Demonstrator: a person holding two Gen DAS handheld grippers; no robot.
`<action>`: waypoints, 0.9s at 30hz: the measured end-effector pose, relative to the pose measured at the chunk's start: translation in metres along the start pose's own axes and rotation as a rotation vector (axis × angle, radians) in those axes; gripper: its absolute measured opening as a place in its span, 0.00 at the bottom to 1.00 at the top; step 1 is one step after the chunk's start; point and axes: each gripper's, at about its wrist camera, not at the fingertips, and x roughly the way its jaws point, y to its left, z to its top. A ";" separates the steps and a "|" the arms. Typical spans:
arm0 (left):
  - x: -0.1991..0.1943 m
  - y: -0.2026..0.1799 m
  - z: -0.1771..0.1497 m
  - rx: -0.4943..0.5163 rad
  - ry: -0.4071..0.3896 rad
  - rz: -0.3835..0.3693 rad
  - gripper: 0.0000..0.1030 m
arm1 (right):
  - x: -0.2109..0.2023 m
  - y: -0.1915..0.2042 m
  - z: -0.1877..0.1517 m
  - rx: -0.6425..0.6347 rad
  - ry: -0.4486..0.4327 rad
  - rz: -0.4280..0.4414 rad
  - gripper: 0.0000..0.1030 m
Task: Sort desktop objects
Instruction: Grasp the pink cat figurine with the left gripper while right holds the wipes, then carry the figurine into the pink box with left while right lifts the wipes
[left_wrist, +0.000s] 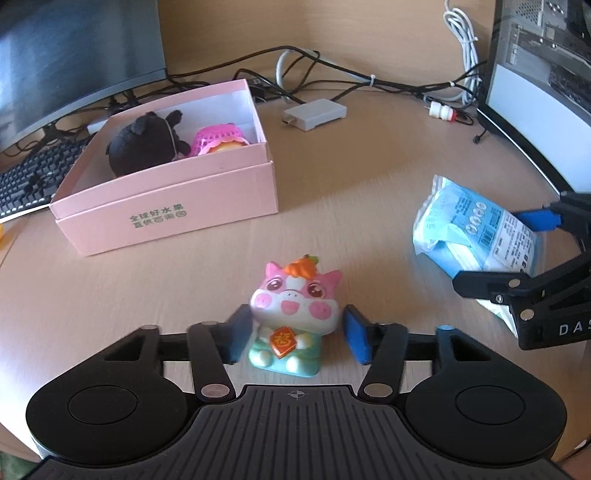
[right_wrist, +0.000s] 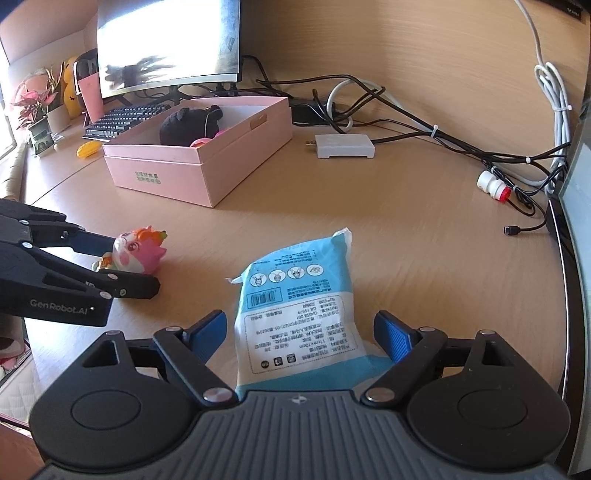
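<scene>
A pink and white pig figurine (left_wrist: 291, 317) with a carrot on its head stands on the wooden desk, between the open blue pads of my left gripper (left_wrist: 297, 338); small gaps show on both sides. It also shows in the right wrist view (right_wrist: 138, 251). A light blue tissue pack (right_wrist: 295, 306) lies flat between the open fingers of my right gripper (right_wrist: 301, 338), not squeezed. The pack also shows in the left wrist view (left_wrist: 476, 229). An open pink box (left_wrist: 177, 206) holds a black plush toy (left_wrist: 144, 147) and a pink mesh item (left_wrist: 218, 138).
A monitor (left_wrist: 74, 55) and a keyboard (left_wrist: 33, 177) stand behind the box. A grey adapter (left_wrist: 316, 112) and tangled cables (left_wrist: 369, 79) lie at the back. A second screen (left_wrist: 546, 74) is at the right edge. A potted plant (right_wrist: 35, 110) sits far left.
</scene>
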 end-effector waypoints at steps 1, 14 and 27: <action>0.000 0.000 0.000 0.002 0.000 0.000 0.53 | 0.000 0.001 0.001 -0.007 -0.006 0.003 0.85; -0.024 0.003 -0.015 0.019 -0.023 0.018 0.52 | -0.001 0.013 0.016 -0.002 0.029 0.110 0.55; -0.088 0.041 0.023 0.016 -0.239 0.151 0.51 | -0.069 0.042 0.089 -0.095 -0.211 0.270 0.54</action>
